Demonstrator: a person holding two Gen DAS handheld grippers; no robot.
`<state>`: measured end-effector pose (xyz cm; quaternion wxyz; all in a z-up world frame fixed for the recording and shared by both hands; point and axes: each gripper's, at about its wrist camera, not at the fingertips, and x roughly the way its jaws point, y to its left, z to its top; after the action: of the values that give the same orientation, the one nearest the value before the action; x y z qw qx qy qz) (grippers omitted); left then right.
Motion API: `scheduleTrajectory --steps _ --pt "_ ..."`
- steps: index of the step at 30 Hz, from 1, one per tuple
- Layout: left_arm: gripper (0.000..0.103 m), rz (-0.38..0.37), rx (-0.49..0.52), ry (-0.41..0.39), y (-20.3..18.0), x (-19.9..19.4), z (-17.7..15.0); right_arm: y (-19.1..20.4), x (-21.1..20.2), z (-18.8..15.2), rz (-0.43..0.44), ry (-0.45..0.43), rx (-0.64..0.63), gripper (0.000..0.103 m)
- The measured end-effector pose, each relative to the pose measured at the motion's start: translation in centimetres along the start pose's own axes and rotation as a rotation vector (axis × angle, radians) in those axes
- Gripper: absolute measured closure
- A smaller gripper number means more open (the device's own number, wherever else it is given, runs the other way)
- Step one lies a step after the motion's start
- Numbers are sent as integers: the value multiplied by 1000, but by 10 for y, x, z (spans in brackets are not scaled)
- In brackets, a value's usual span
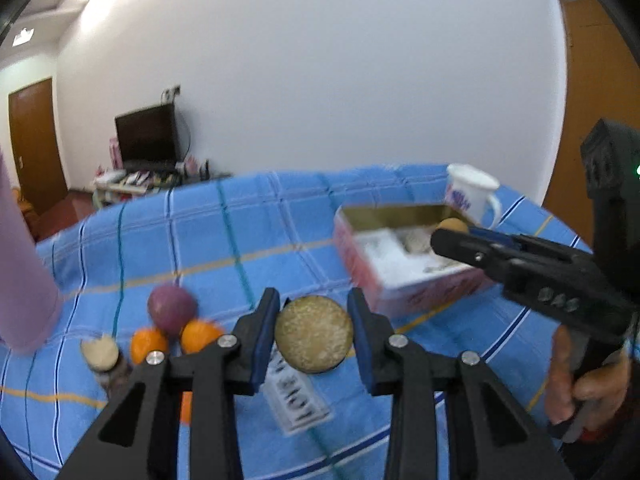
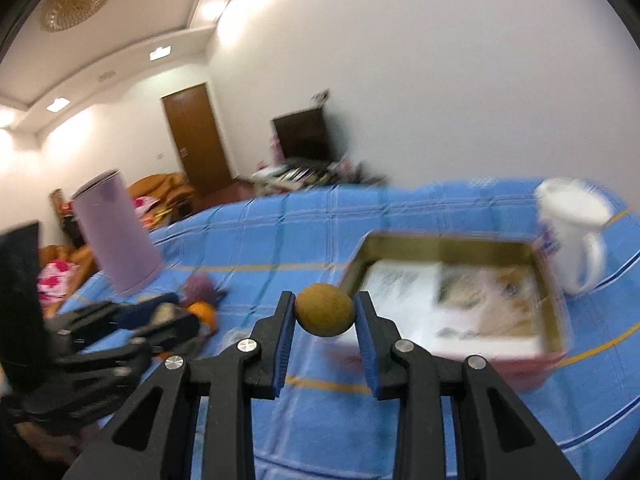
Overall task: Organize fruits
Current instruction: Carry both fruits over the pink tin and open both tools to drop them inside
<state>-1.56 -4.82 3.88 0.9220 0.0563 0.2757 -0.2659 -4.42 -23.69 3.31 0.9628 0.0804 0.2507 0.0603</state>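
My left gripper [image 1: 314, 330] is shut on a round, flat-topped brown fruit [image 1: 313, 334] and holds it above the blue checked cloth [image 1: 240, 240]. My right gripper [image 2: 325, 316] is shut on a small round brown fruit [image 2: 325, 315] and holds it at the near-left corner of the open box [image 2: 552, 356]. In the left wrist view the right gripper [image 1: 452, 234] reaches over the box [image 1: 400, 292] with that fruit [image 1: 452, 225] at its tip. A purple fruit [image 1: 171, 308], two oranges [image 1: 149, 344] [image 1: 200, 335] and a cut brown fruit [image 1: 100, 354] lie at the left.
A white mug [image 1: 472, 194] stands behind the box, also in the right wrist view [image 2: 572, 240]. A tall pink cylinder [image 2: 116, 232] stands at the left of the table. A printed label [image 1: 298, 392] lies on the cloth under the left gripper.
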Motion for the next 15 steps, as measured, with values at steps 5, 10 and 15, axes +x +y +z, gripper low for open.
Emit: scheduleTrajectory --steps 5,10,15 --pt "66 -13 24 -35 -23 14 20 -30 -6 4 -120 -51 -74 71" --pt "66 -43 1 -22 -43 44 31 -77 4 7 -154 -1 10 71" --pt "66 -57 4 18 -73 78 40 -97 16 10 -177 46 39 71"
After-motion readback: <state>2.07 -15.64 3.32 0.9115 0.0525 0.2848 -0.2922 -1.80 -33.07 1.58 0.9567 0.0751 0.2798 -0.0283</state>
